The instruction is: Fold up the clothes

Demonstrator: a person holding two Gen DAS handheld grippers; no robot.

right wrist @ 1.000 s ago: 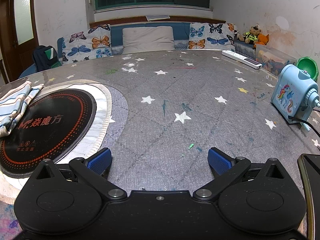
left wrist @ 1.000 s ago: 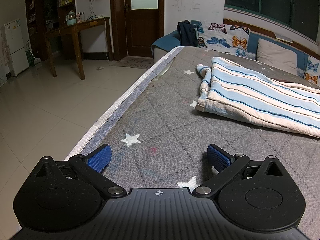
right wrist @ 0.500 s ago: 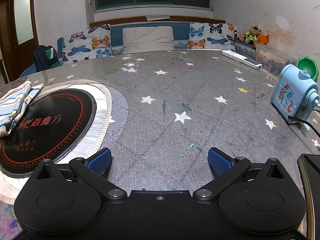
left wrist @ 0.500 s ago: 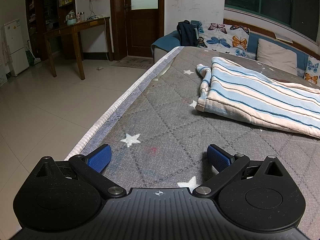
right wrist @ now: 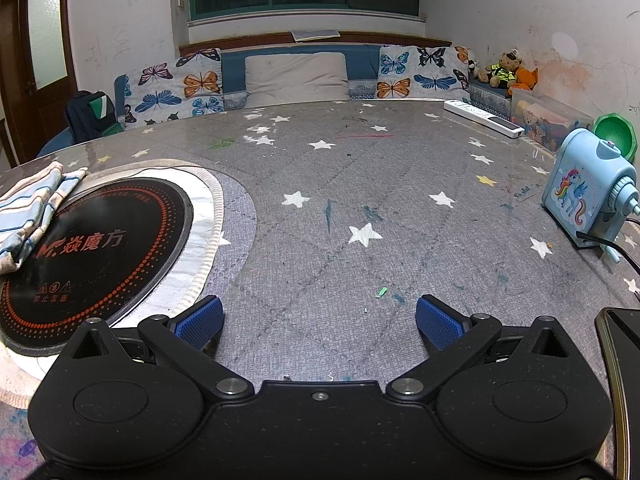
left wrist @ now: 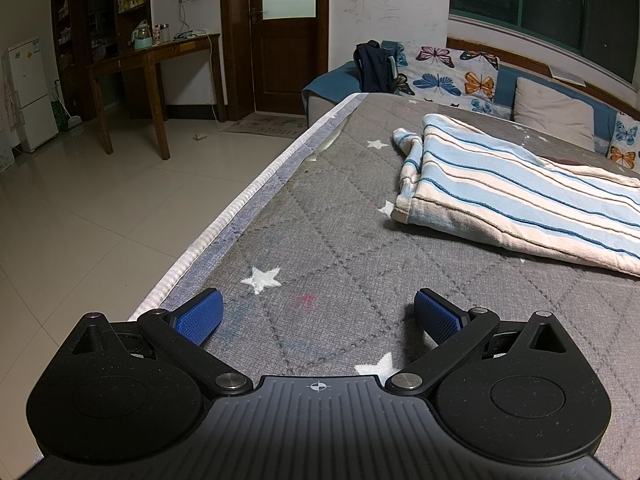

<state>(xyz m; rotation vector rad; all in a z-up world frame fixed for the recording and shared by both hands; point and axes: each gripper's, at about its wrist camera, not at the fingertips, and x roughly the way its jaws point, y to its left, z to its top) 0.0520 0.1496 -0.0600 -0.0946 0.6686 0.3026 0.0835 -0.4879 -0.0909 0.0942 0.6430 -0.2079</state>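
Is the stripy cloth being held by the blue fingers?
No, the stripy cloth lies on the table, well ahead of the open left gripper and its blue fingers.

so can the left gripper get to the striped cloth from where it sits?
Probably yes. The left gripper is open and empty, and the striped cloth lies ahead and to its right on the grey star-print table cover, with only bare cover between them.

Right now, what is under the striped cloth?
The striped cloth lies partly on the black cooktop and on the grey table cover. What is beneath its middle is hidden.
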